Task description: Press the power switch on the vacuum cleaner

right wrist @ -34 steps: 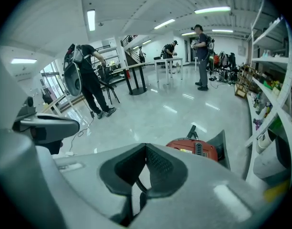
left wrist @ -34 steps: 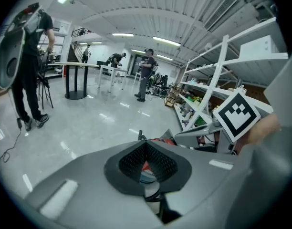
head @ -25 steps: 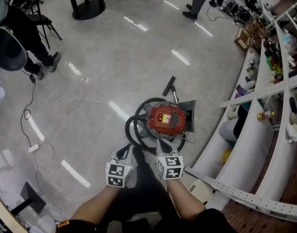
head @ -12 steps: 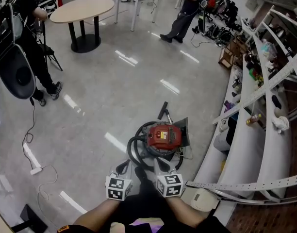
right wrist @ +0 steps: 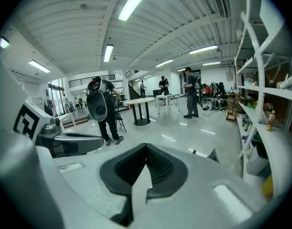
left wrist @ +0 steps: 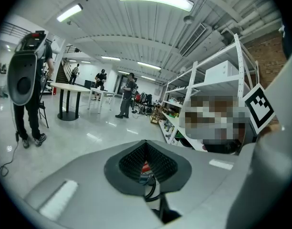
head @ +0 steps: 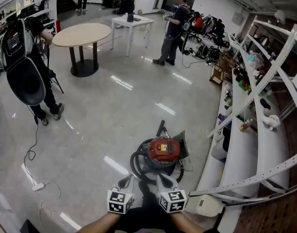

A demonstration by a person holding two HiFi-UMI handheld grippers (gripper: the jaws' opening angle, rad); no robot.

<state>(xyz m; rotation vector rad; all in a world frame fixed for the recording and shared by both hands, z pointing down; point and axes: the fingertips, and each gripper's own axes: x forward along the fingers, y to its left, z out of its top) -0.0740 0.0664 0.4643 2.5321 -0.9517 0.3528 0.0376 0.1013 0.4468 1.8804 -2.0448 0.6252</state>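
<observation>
The red vacuum cleaner [head: 163, 151] is seen on the floor [head: 100, 115], at 12 o'clock from both tools. The left tool [head: 125, 181] and right tool [head: 163, 180] are held with jaws together, nothing gripped.

Glossy grey floor [head: 105, 120] all around, ceiling lights streaking across it. Far left, a person in dark clothes [head: 27, 67] stands with a big round black shell on the back, right beside a round beige counter on black legs [head: 81, 34]. Behind that, a white rectangular counter [head: 134, 22] carrying a small dark item, and a second person in dark clothes [head: 175, 28] just right of it. White metal shelving [head: 236, 164] runs down the right, a brown bottle [head: 245, 125] on 1 shelf. Low left, a white power strip [head: 38, 186] on a thin black cable [head: 32, 144].
</observation>
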